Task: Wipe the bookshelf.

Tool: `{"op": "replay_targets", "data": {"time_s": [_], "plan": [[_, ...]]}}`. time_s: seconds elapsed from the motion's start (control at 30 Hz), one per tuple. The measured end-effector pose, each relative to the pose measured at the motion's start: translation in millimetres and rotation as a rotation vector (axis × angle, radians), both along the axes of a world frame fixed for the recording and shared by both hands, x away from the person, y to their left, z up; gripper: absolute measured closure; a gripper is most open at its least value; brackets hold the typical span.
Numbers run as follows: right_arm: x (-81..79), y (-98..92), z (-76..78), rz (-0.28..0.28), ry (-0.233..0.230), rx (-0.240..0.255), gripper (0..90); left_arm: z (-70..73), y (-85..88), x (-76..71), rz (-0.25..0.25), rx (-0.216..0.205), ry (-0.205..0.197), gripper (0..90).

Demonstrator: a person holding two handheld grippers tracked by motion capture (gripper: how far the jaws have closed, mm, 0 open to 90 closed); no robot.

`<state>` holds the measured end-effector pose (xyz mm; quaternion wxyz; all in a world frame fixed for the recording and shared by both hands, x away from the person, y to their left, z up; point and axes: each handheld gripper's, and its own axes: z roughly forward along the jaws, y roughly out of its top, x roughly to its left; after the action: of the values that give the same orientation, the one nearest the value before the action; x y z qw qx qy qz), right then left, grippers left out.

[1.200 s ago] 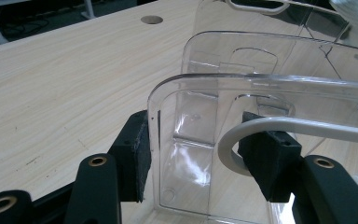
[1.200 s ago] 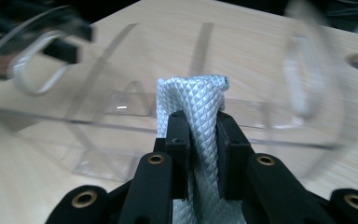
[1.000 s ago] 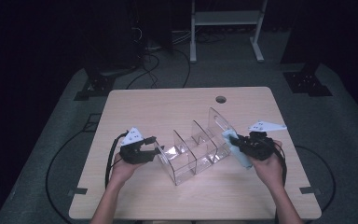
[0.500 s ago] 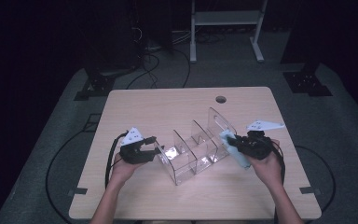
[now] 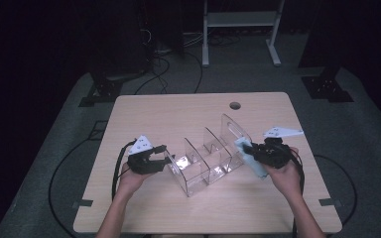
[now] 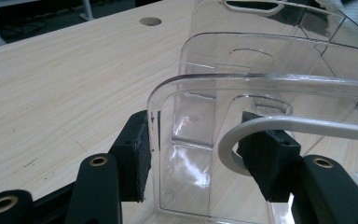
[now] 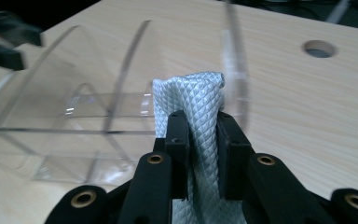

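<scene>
Between the right tool's [image 7: 200, 154] jaws sits a folded cloth [image 7: 193, 98].

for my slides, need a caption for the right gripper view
Right gripper pinches a folded waffle-weave cloth beside the end wall of a clear acrylic divider rack on a wooden table.

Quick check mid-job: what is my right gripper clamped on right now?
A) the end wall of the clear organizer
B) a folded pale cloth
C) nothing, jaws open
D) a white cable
B: the right gripper view shows the right gripper with its jaws pinched on the pale cloth, just short of the clear organizer.
</scene>
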<state>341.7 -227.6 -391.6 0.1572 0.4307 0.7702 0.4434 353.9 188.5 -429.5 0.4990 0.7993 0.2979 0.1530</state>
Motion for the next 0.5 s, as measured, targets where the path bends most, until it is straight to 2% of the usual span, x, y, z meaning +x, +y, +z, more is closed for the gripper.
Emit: {"op": "replay_targets", "data": {"time_s": [0.1,0.13,0.2,0.3,0.4,0.5], "plan": [[3.6,-5.0,-1.1,-0.012,0.008,0.015,77.0,-0.2,-0.4,0.1,-0.001,-0.002,0.000,45.5],[2.7,-3.4,-0.4,-0.014,0.005,0.001,77.0,-0.2,-0.4,0.1,-0.002,-0.002,0.000,45.4],[0.8,0.9,-0.2,0.011,0.019,0.016,77.0,-0.1,-0.2,0.2,-0.004,0.000,-0.001,45.5],[-0.4,2.6,1.0,0.018,0.010,-0.004,76.9,0.0,0.0,0.0,-0.001,-0.002,0.002,45.5],[3.6,-2.4,-0.9,-0.001,0.019,0.023,76.9,0.1,-1.3,-0.6,0.002,-0.001,0.002,45.4],[-0.4,4.5,-0.1,0.003,0.007,0.001,77.1,-0.1,-1.2,-0.2,0.001,-0.002,0.002,45.4]]}}
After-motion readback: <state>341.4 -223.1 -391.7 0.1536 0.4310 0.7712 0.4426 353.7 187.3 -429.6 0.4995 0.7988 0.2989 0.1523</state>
